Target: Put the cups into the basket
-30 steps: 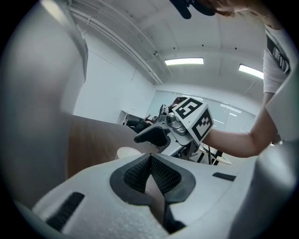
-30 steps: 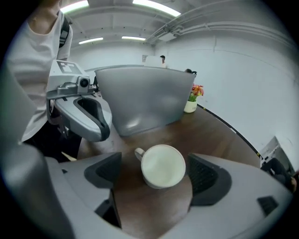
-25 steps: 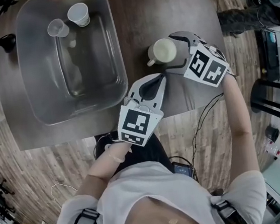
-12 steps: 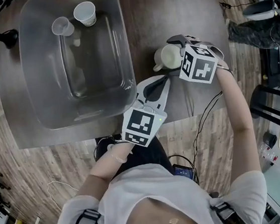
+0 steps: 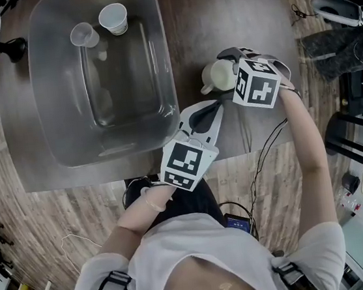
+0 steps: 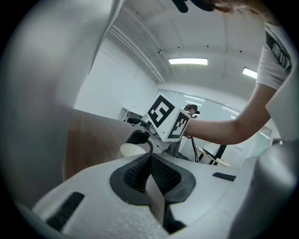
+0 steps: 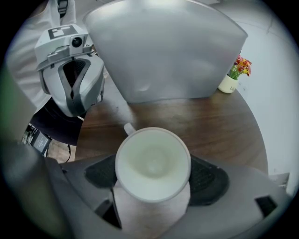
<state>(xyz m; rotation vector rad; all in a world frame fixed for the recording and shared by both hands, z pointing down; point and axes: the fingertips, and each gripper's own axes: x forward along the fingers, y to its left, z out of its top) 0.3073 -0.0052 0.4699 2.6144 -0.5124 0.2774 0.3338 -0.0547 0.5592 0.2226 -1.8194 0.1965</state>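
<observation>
Between the pads of the right tongs [image 7: 154, 198]: a white mug [image 7: 153, 161], clenched by its sides, mouth up and empty, handle turned away from the tongs; impossible to tell whether lifted or resting on the table [image 5: 230, 4]. Just beside, nearer the body, left tongs [image 6: 150, 179] clamped shut on nothing, tips aimed toward the mug. Judged as the pick-up step for the one cup outside the basket, with the transfer not yet done. Next move likely to call for raising the mug above the rim of the translucent plastic basket [image 5: 59, 139] to the left, carrying it level across the gap, and lowering it onto the bare bottom, away from the clear plastic cup [image 5: 83, 35] and paper cup [image 5: 114, 18] already standing at the far end. Underneath, dark wood grain; near the table's edge, a small pot of flowers [image 7: 233, 77]. Beyond, pale plank floor [image 5: 19, 213], white walls, ceiling strip lights [image 6: 188, 61].
</observation>
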